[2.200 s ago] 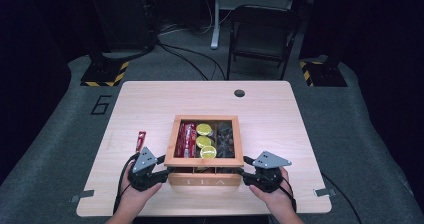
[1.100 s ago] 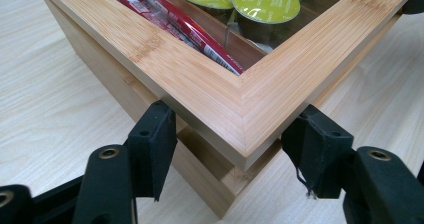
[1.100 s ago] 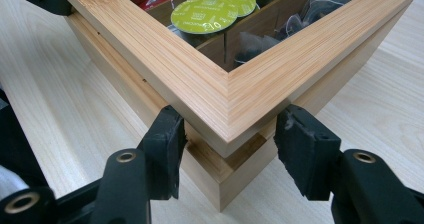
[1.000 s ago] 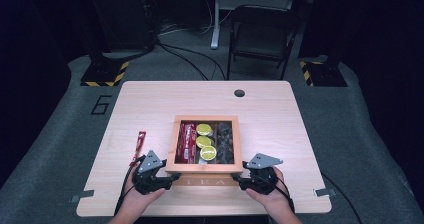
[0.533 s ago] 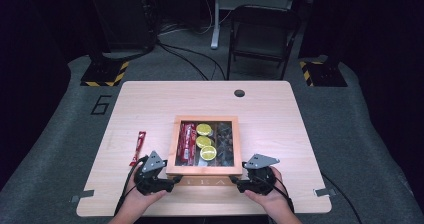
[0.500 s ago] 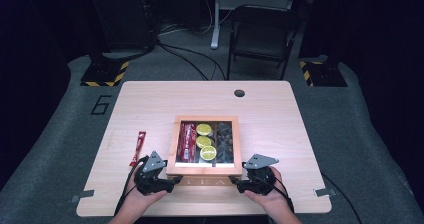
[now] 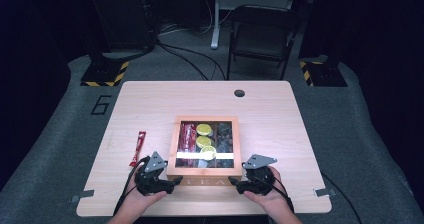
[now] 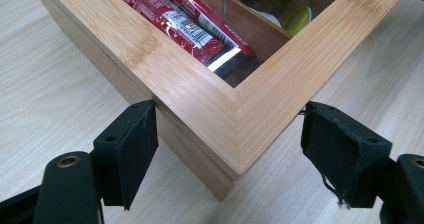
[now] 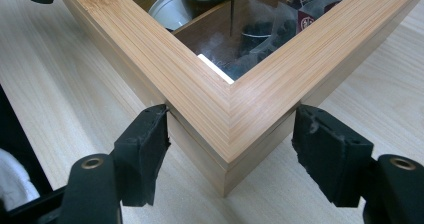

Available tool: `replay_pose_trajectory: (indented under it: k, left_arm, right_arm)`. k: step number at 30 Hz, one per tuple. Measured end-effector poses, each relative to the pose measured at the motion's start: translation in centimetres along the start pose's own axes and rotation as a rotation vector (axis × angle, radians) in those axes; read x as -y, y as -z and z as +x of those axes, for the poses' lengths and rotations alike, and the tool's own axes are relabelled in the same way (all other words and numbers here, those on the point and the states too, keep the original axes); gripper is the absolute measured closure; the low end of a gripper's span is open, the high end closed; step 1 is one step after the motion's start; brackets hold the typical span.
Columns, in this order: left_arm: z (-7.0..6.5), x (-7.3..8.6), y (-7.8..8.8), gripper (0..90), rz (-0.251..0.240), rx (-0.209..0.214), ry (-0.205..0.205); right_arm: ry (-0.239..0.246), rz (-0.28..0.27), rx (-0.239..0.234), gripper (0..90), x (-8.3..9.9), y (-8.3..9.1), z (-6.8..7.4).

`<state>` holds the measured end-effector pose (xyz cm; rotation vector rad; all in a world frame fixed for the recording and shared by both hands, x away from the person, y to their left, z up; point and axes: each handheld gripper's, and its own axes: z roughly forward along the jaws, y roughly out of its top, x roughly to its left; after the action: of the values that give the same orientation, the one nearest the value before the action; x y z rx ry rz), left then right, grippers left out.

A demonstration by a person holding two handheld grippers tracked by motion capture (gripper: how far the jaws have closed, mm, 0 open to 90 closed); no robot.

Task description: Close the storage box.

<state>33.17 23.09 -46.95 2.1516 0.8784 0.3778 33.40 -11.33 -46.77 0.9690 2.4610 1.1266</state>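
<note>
**Bamboo box with both near corners between open jaws**

Bamboo is what we have in hand: a square wooden box (image 7: 205, 171) with a glass-paned lid, sitting near the front edge of the table (image 7: 280, 109). Our left gripper (image 7: 167, 184) has its jaws set wide around the box's near left corner; in the left gripper view one pad (image 8: 132, 144) just meets the side wall, while the other stands clear of the wood. Our right gripper (image 7: 240, 184) straddles the near right corner; in the right gripper view one pad (image 9: 145, 149) sits at the box's side and the other shows a small gap. Both sets of jaws have just been opening, with a box corner between them, and neither clamps the wood.

Compared with two seconds ago, the box has come toward us and now lies closer to the table's front edge; our hands have drawn back with it.

Through the lid we see red sachets (image 8: 175, 19) in the left compartment, round green-topped capsules (image 7: 204, 130) in the middle one, and dark wrapped tea bags (image 9: 280, 19) on the right. A bright strip of reflected light crosses the glass. A single red sachet (image 7: 138, 148) lies on the table to the left of the box, well apart from it.
</note>
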Motion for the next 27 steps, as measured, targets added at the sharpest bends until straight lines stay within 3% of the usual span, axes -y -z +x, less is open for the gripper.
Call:
replay_pose_trajectory:
  k: [4, 6, 10, 14, 20, 27]
  left_arm:
    - [0.4, 0.0, 0.2, 23.0, -0.002, 0.034, 0.042]
    - [0.5, -0.1, 0.6, 22.6, -0.032, 0.047, 0.071]
    - [0.3, -0.7, 1.6, 23.6, -0.072, 0.030, 0.055]
    - [0.4, -1.0, 2.1, 25.6, -0.092, 0.022, 0.038]
    - [1.3, -1.0, 2.7, 27.3, -0.124, 0.004, 0.062]
    - [2.7, -0.7, 3.4, 31.0, -0.151, -0.037, 0.092]
  right_arm:
    - [0.001, -0.015, -0.005, 28.5, -0.2, 0.3, -0.2]
    - [-0.024, -0.041, -0.009, 28.3, -0.5, 1.0, -0.3]
    - [-0.041, -0.079, -0.008, 28.2, -0.7, 1.5, -0.4]
    - [-0.036, -0.079, -0.006, 28.3, -0.8, 1.7, -0.4]
    - [-0.019, -0.094, 0.002, 29.8, -1.0, 2.1, -0.8]
    - [-0.051, -0.118, 0.034, 30.2, -0.9, 2.6, -1.6]
